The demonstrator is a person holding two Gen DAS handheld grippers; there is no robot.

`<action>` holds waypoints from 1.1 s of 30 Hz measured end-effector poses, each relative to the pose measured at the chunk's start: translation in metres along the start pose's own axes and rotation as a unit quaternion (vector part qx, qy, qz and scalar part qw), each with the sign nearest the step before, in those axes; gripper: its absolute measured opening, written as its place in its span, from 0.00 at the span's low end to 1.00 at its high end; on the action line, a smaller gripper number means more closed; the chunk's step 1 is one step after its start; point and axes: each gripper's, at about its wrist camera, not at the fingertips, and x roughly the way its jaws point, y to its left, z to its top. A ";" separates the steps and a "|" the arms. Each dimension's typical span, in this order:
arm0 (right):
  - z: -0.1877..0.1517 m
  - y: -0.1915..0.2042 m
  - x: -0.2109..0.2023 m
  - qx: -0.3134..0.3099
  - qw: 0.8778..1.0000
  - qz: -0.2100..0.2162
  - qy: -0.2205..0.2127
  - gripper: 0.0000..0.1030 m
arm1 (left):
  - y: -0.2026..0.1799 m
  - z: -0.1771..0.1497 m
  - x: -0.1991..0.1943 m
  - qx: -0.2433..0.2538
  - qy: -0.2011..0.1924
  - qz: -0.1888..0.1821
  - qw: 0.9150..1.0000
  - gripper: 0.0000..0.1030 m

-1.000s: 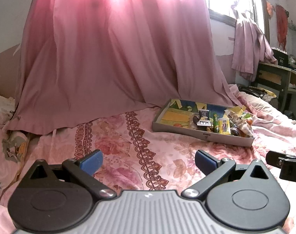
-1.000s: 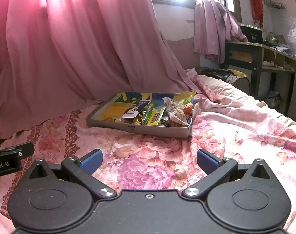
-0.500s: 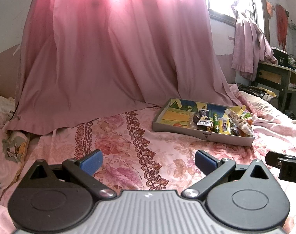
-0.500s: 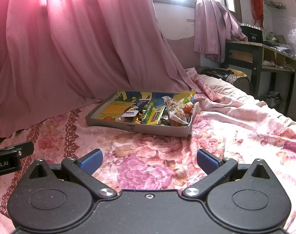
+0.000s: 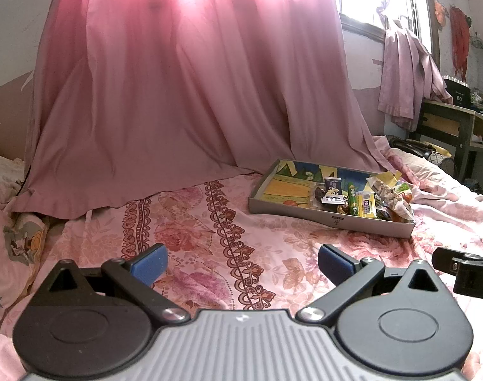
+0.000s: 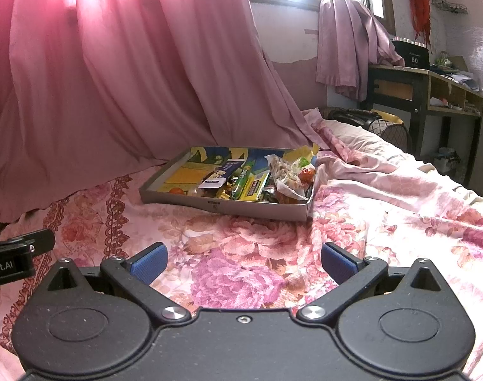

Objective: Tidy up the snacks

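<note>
Both claws hang low over the flowered bedspread, side by side. The left gripper has its blue pads spread wide with nothing between them, and the right gripper stands just the same, wide and empty.

The snacks all lie in a shallow grey tray on the bed, well ahead of both claws: ahead and off to the right of the left one, nearly straight ahead of the right one. They crowd the tray's right half in a loose heap, a dark blue packet, a green stick, a yellow pack, and a clear bag of mixed bits at the right end. The tray's left half shows only its printed yellow-and-blue floor.

I judge this fits either a pause with the sorting still ahead, or a rest with everything gathered into the tray. Nothing lies loose on the bedspread that I can see. Any reach would mean going forward to the tray, the right claw being better lined up.
</note>
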 end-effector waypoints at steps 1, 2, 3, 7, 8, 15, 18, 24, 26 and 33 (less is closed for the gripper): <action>0.000 0.000 0.000 0.000 1.000 0.000 0.000 0.99 | 0.000 0.000 0.000 0.000 0.000 0.000 1.000 1.00; 0.000 0.000 0.000 0.000 1.000 0.000 0.000 0.99 | 0.000 0.000 0.000 0.000 0.000 0.000 1.000 1.00; 0.000 0.000 0.000 0.000 1.000 0.000 0.000 0.99 | 0.000 0.000 0.000 0.000 0.000 0.000 1.000 1.00; 0.000 0.000 0.000 0.000 1.000 0.000 0.001 0.99 | 0.000 0.000 0.000 0.000 0.000 0.000 1.000 1.00; 0.000 0.000 0.000 0.000 1.000 0.000 0.001 0.99 | 0.000 0.000 0.000 0.000 0.000 0.000 1.000 1.00; 0.000 0.001 0.001 0.000 1.000 0.000 0.001 0.99 | 0.000 0.000 0.000 0.000 0.000 0.000 1.000 1.00; 0.000 0.001 0.001 0.000 1.000 -0.001 0.002 0.99 | 0.000 0.001 0.000 0.000 0.000 0.000 1.000 1.00; 0.000 0.000 0.001 0.000 1.000 -0.001 0.002 0.99 | 0.000 0.001 0.000 0.000 0.001 0.000 1.000 1.00; 0.000 0.000 0.001 0.000 1.000 -0.001 0.002 0.99 | 0.000 0.001 0.000 0.000 0.001 0.000 1.000 1.00; 0.000 0.001 0.001 0.000 1.000 -0.001 0.002 0.99 | -0.002 -0.004 0.004 0.001 0.020 -0.004 1.000 1.00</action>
